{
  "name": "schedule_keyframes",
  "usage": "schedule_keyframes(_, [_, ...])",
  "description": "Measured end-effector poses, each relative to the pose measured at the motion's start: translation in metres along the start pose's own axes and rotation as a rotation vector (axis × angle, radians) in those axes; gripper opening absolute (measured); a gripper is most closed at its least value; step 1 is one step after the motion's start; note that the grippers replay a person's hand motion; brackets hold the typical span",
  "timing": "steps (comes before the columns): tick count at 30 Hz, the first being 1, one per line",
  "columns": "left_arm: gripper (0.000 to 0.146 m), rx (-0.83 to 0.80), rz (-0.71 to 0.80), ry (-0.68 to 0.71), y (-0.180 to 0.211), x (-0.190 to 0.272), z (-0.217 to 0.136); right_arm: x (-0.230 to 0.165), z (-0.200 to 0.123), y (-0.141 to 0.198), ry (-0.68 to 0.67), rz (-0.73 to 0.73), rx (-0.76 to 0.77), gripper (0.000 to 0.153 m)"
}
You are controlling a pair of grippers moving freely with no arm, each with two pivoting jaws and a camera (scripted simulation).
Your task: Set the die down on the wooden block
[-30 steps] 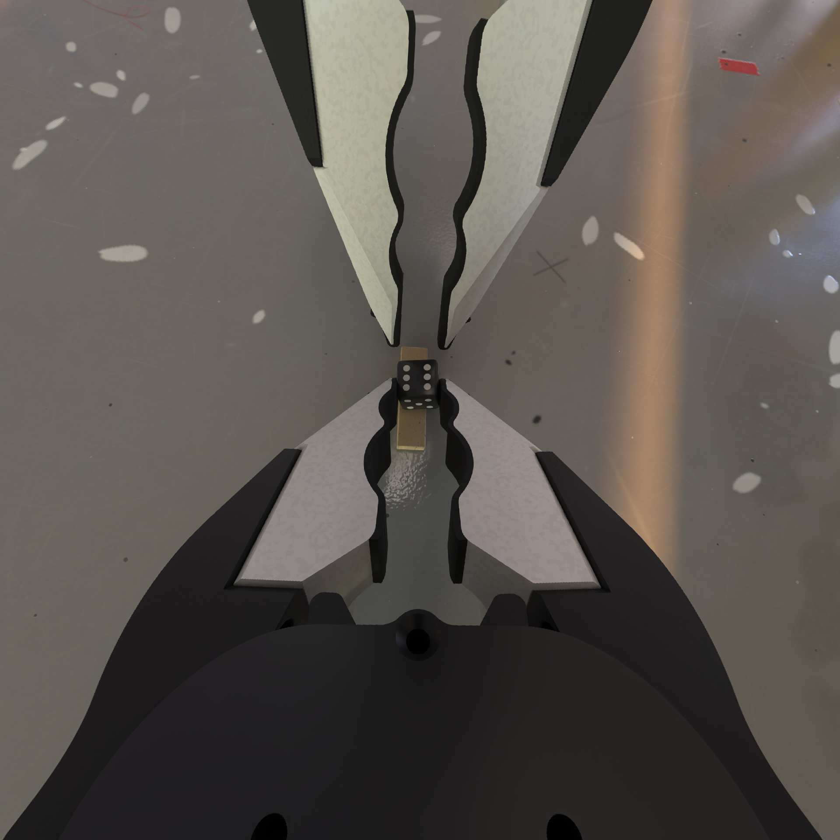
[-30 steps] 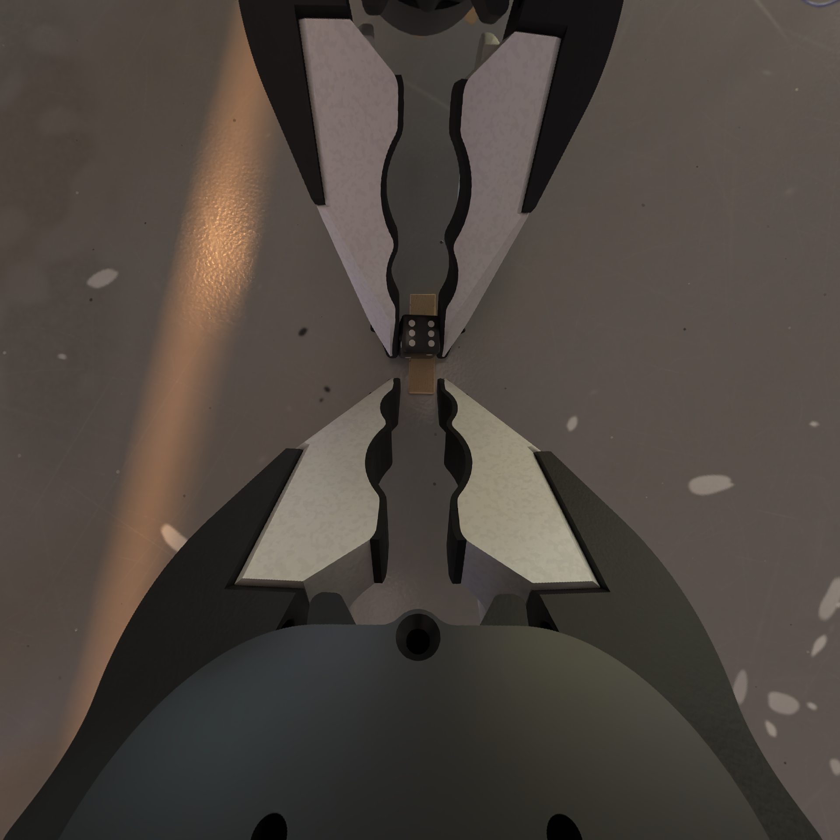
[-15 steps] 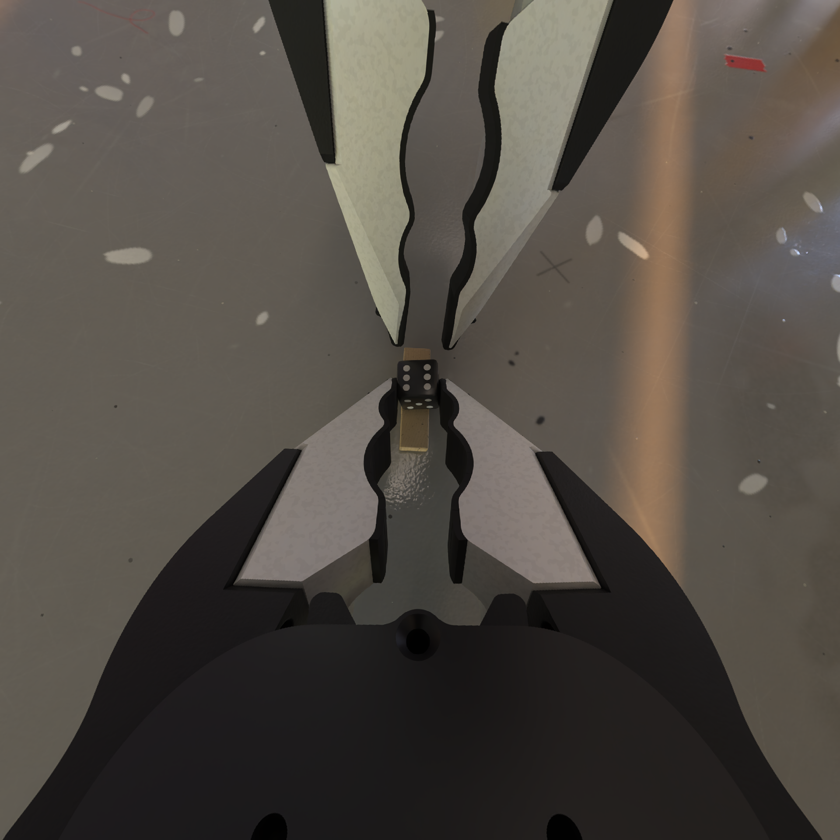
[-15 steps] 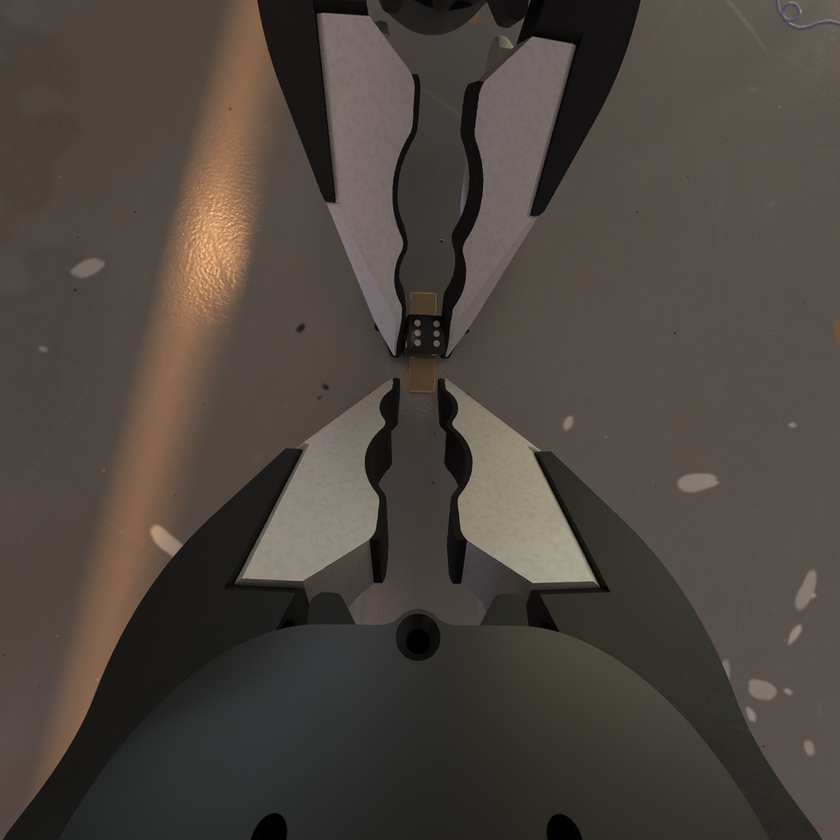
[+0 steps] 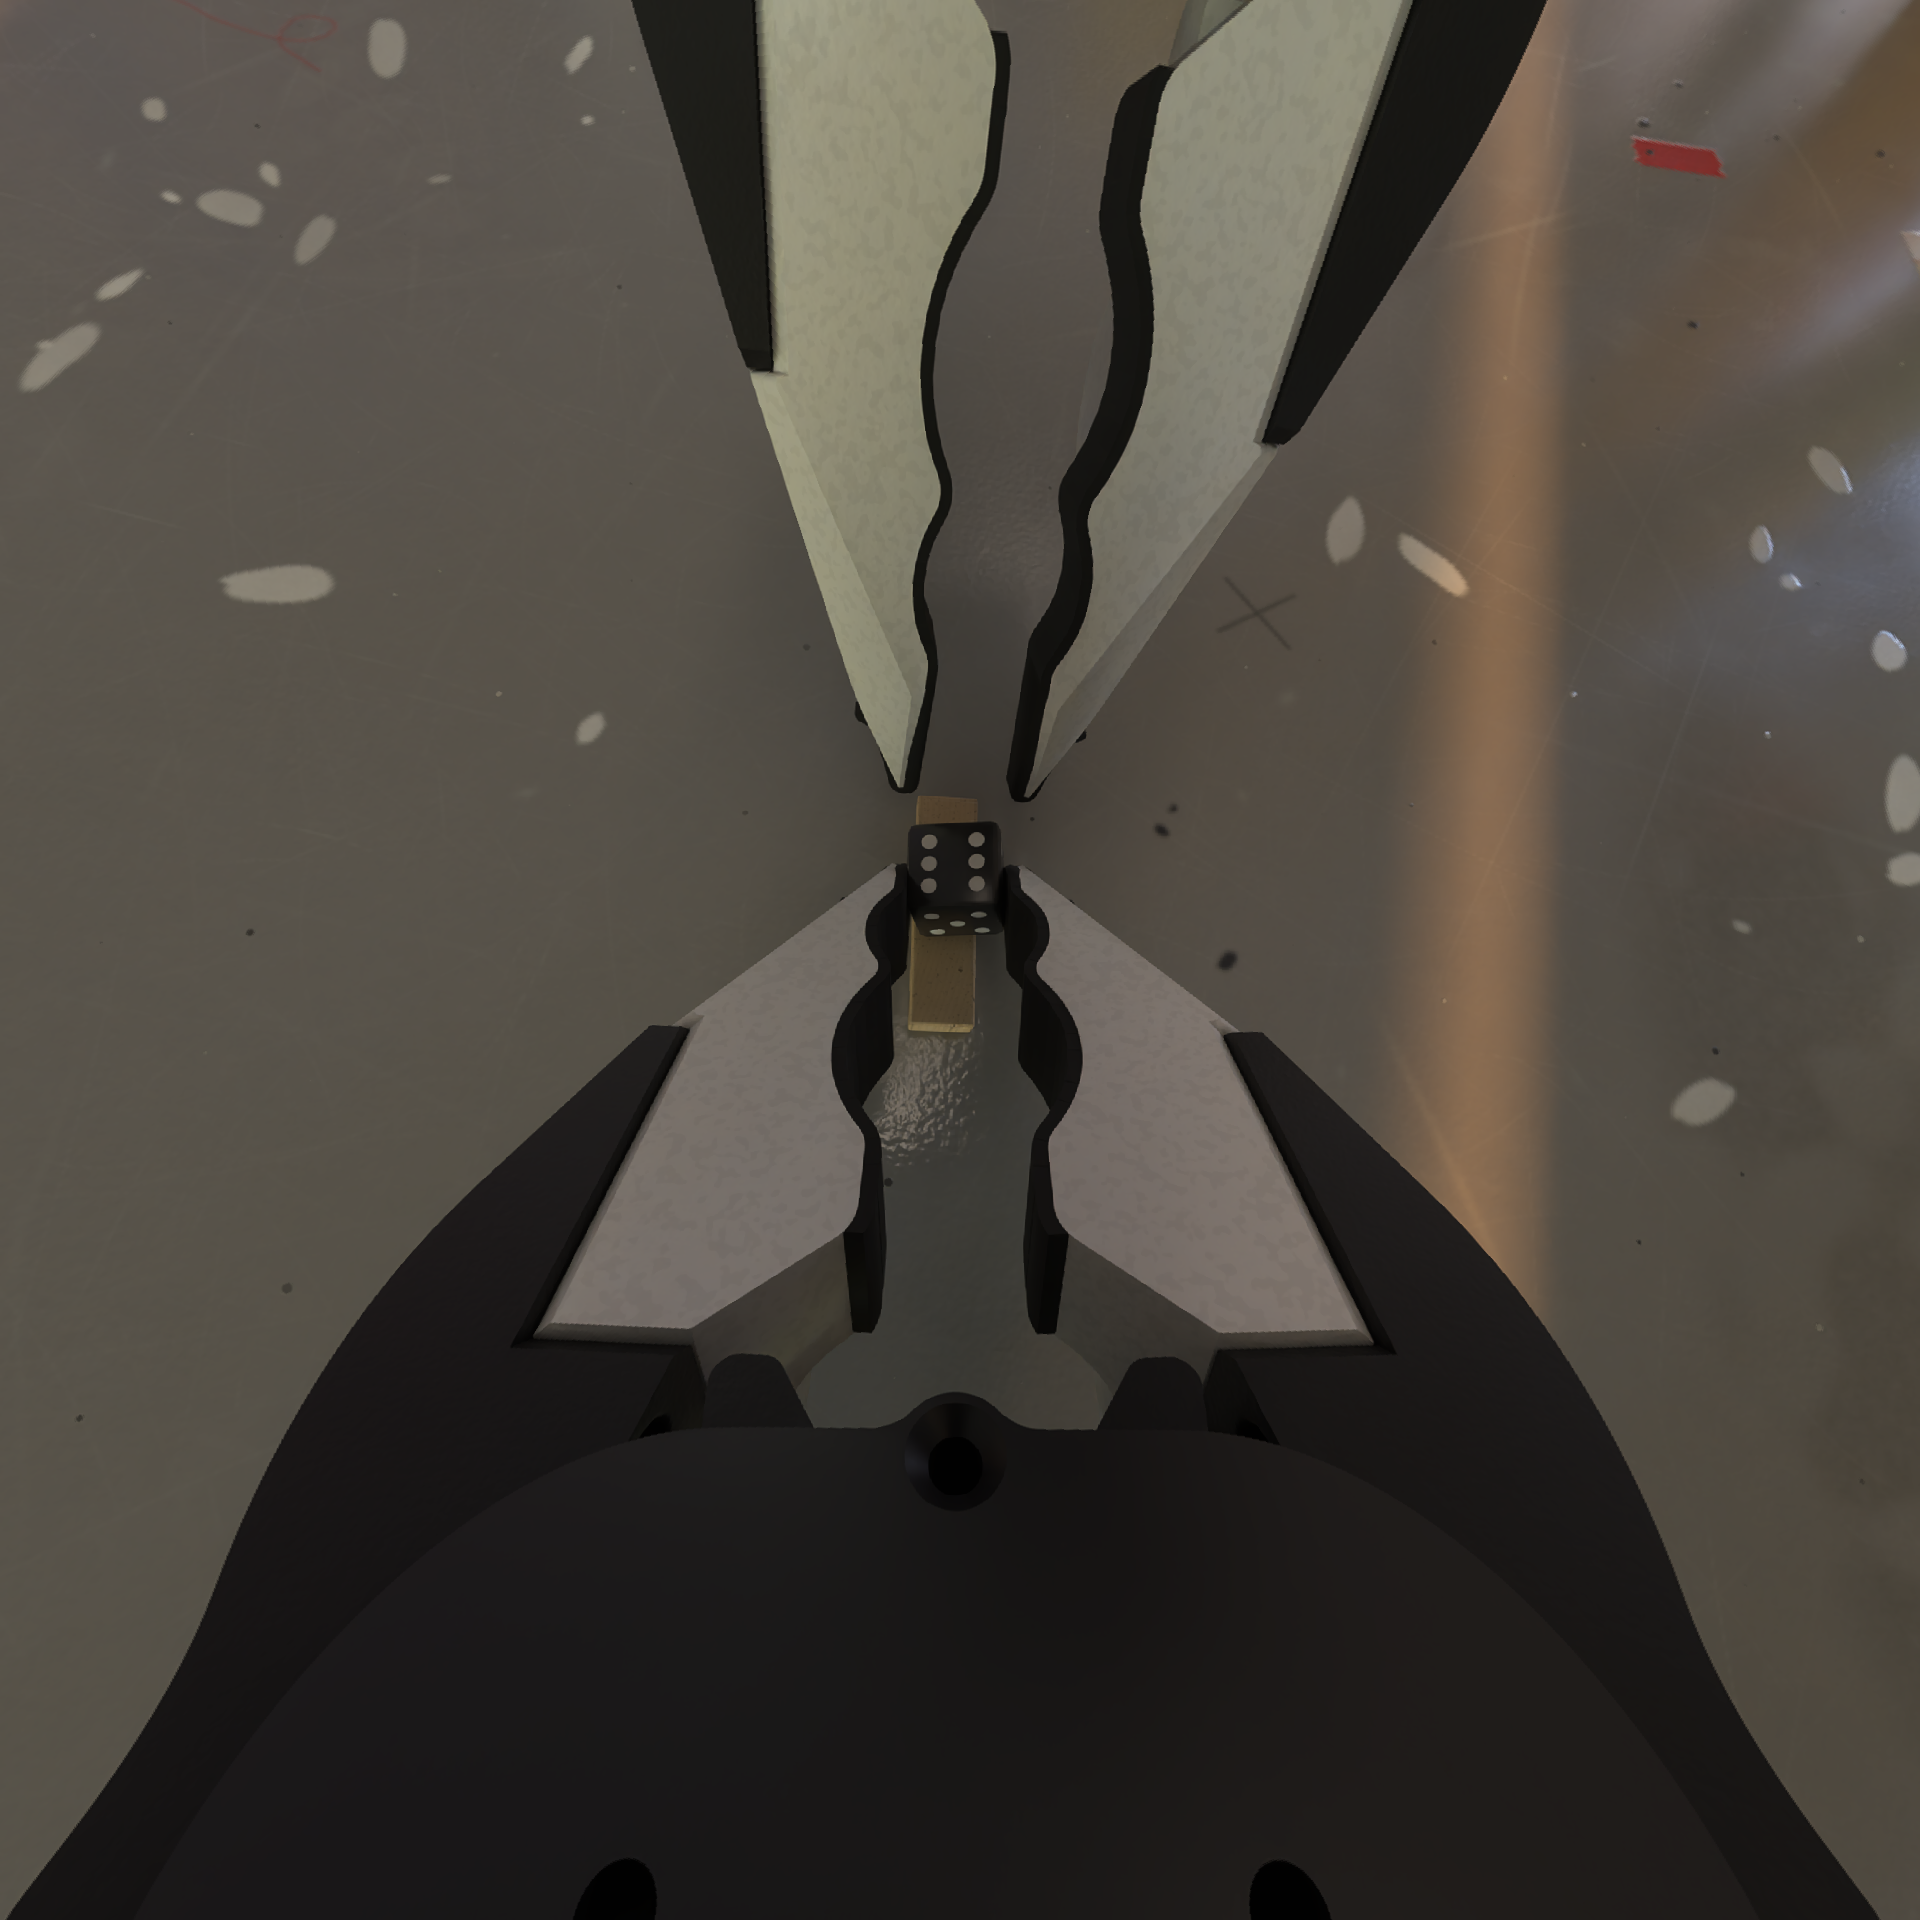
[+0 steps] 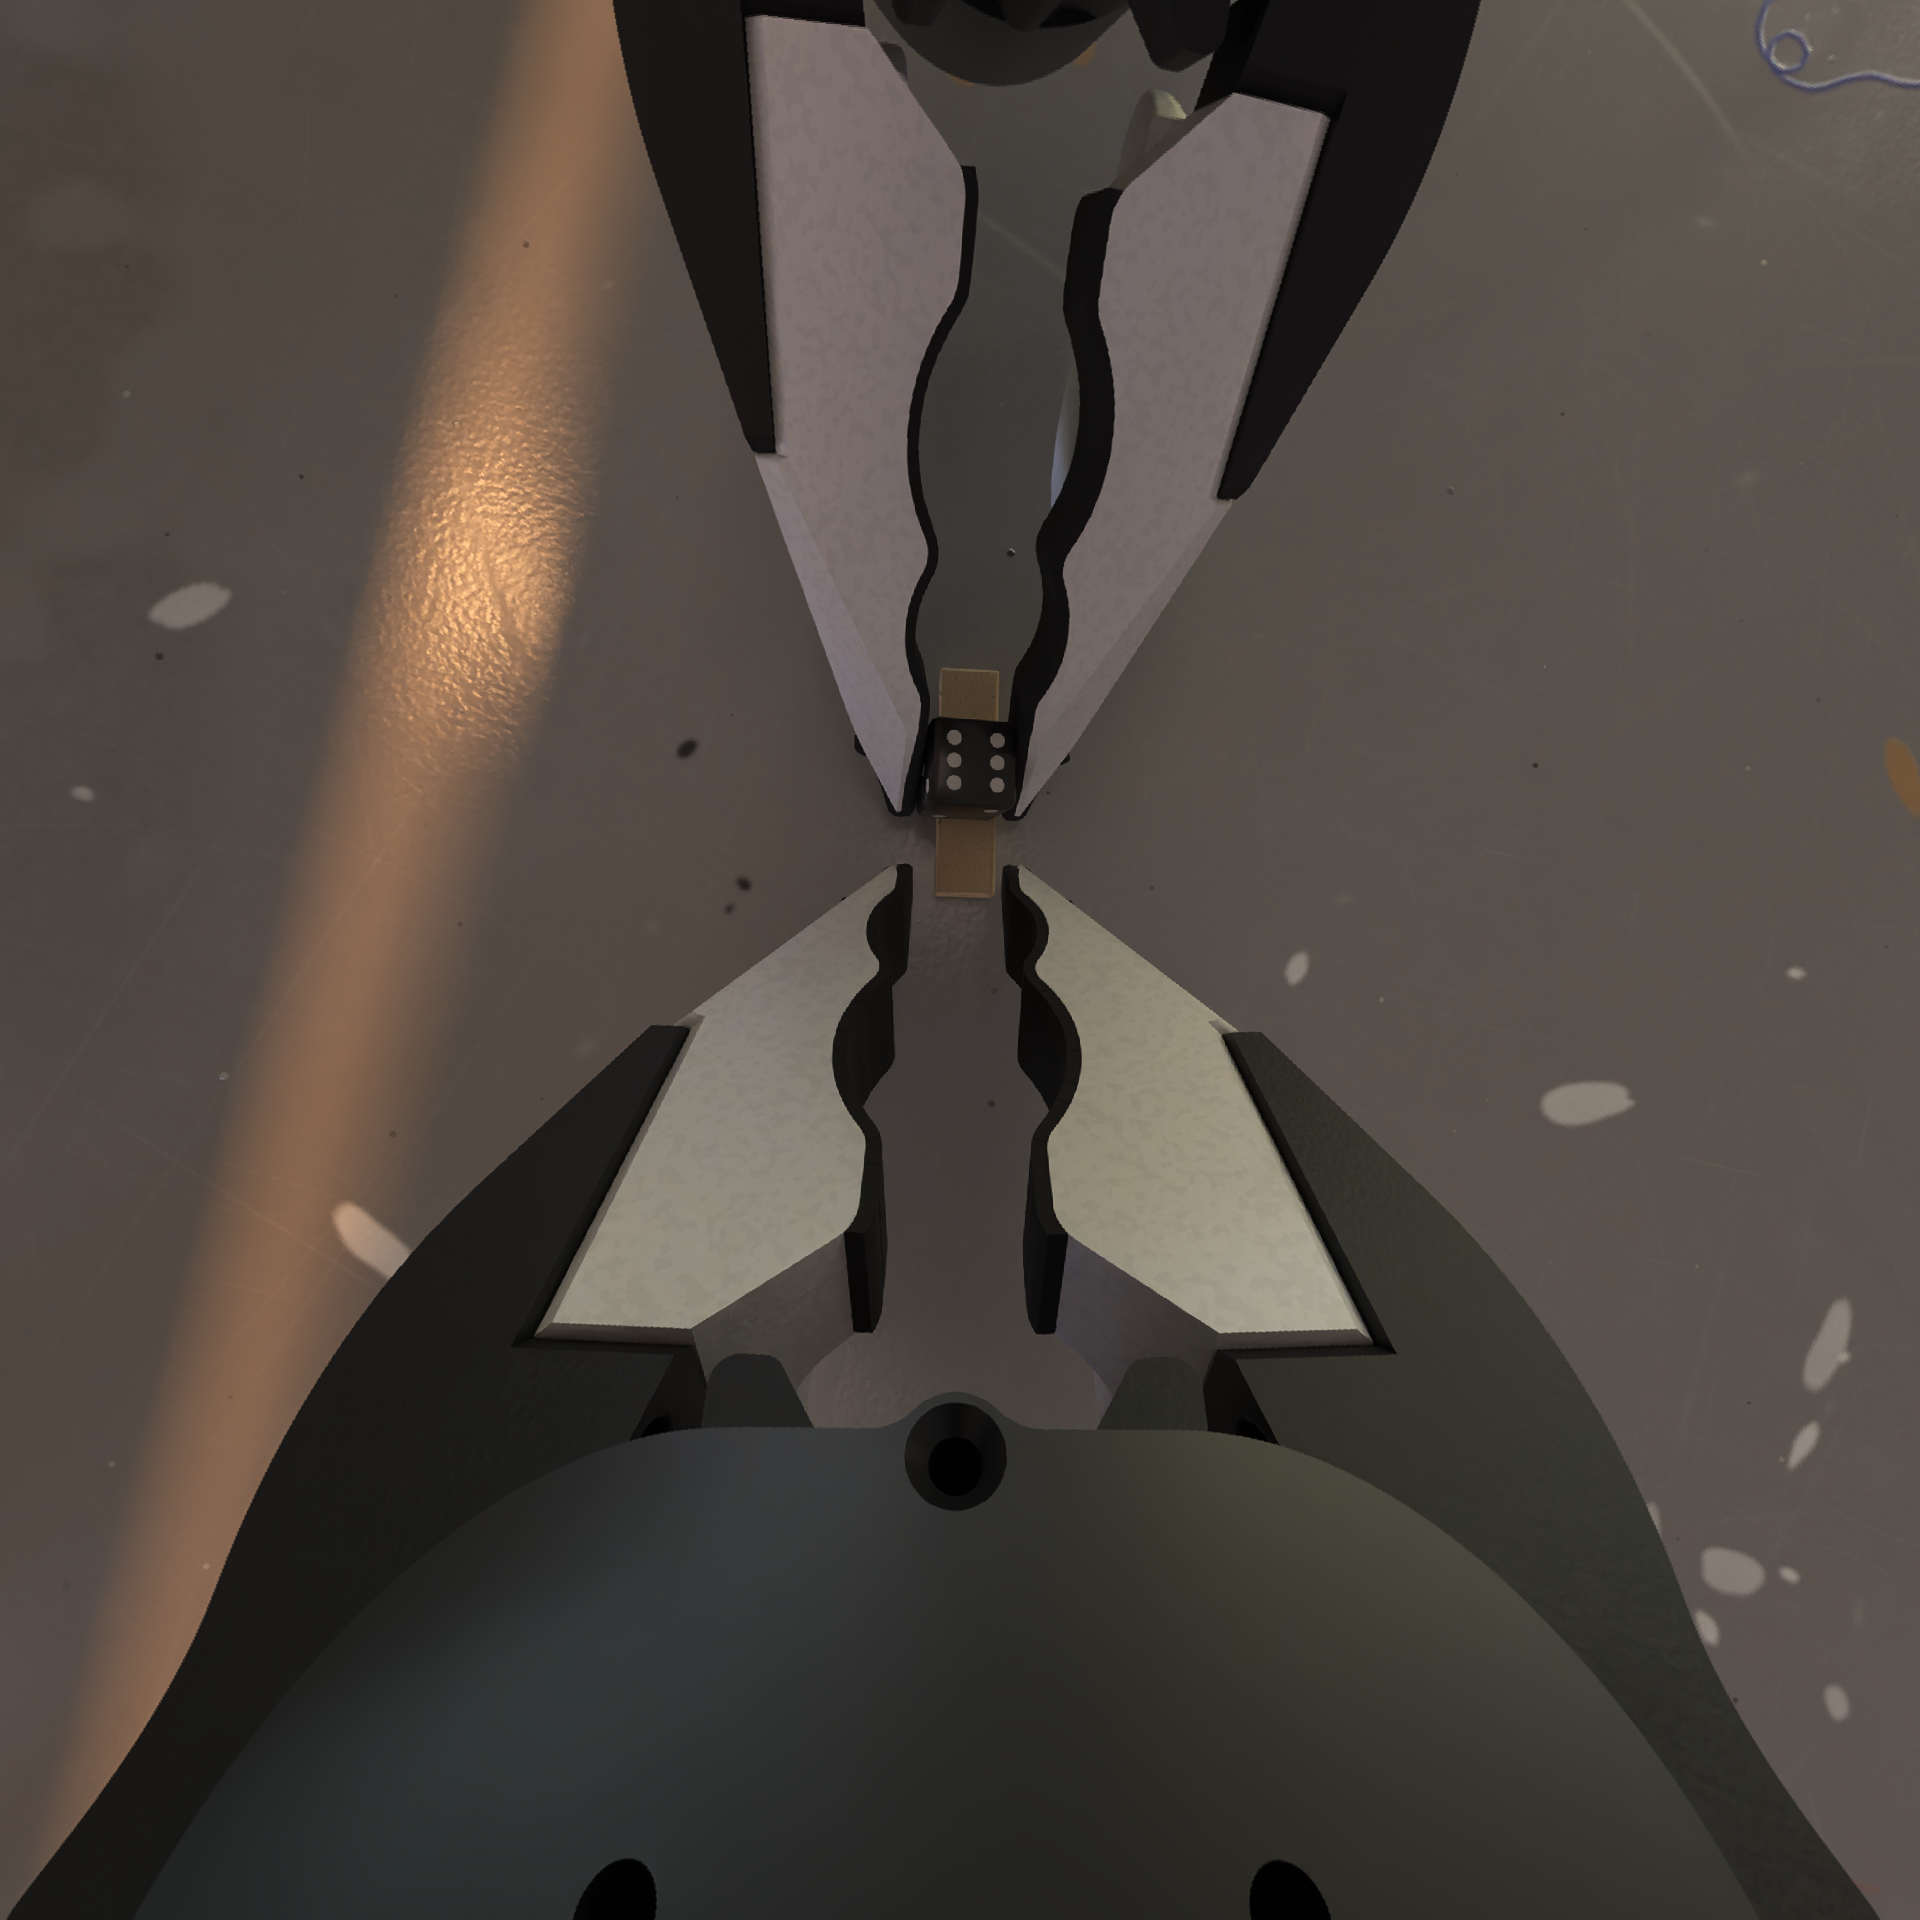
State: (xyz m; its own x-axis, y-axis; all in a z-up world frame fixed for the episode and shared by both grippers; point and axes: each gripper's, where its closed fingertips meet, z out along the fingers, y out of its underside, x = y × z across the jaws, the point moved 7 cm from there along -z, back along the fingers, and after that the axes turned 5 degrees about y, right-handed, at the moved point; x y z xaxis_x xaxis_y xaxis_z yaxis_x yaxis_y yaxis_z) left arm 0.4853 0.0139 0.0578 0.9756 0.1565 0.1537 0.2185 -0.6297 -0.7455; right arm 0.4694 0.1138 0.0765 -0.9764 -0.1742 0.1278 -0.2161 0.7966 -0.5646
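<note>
A small black die (image 5: 954,864) with white pips sits between the tips of my left gripper (image 5: 961,873), which is shut on it. The die is over a thin tan wooden block (image 5: 943,982) lying flat on the table. I cannot tell whether the die touches it. In the right wrist view the die (image 6: 971,764) shows in the left gripper (image 6: 968,805) at the top, with the block (image 6: 966,862) running under it. My right gripper (image 6: 958,873) faces the left one tip to tip. Its jaws stand narrowly apart and empty, with the block's near end just between its tips.
The table is a grey surface (image 5: 416,831) with pale flecks and dark specks. A red scrap of tape (image 5: 1678,158) lies far right, and a drawn cross (image 5: 1259,618) is right of the right gripper. A warm band of light (image 6: 468,582) crosses the surface.
The right gripper has swung slightly, its body leaning more to the right in the left wrist view. The die, the block and the left gripper have hardly moved.
</note>
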Motion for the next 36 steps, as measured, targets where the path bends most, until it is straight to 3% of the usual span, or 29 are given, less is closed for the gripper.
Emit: schedule_keyframes(36, [0.017, 0.0, -0.003, 0.001, 0.0, 0.0003, 0.0, -0.0003, -0.0001, -0.0006, -0.001, 0.008, -0.004, 0.017])
